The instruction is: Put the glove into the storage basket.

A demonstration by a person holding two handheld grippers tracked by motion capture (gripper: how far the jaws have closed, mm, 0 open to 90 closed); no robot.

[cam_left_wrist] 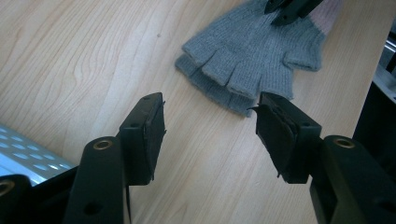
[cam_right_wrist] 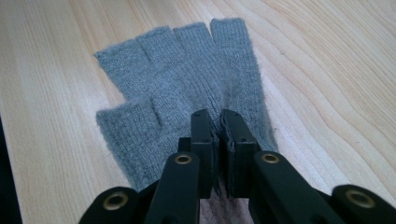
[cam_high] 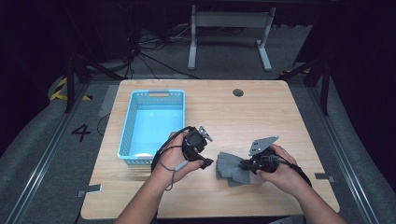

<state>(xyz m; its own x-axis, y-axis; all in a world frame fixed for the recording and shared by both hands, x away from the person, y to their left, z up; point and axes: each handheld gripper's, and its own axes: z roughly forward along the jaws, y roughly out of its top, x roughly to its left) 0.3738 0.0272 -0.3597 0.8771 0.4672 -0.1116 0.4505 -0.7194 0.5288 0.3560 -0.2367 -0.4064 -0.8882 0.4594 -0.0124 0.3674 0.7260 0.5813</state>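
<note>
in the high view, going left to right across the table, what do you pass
blue basket → left gripper → grey gloves → right gripper, its jaws shut on the gloves

Grey fingerless gloves (cam_right_wrist: 187, 93): cuff end hidden behind right gripper (cam_right_wrist: 219, 126) jaws in the right gripper view, cuff cut by top edge in the left gripper view. Blue basket (cam_left_wrist: 28, 156) cut off at left edge, mostly behind left gripper (cam_left_wrist: 210, 135) jaw. Whether one glove or two stacked unclear from above.
</note>
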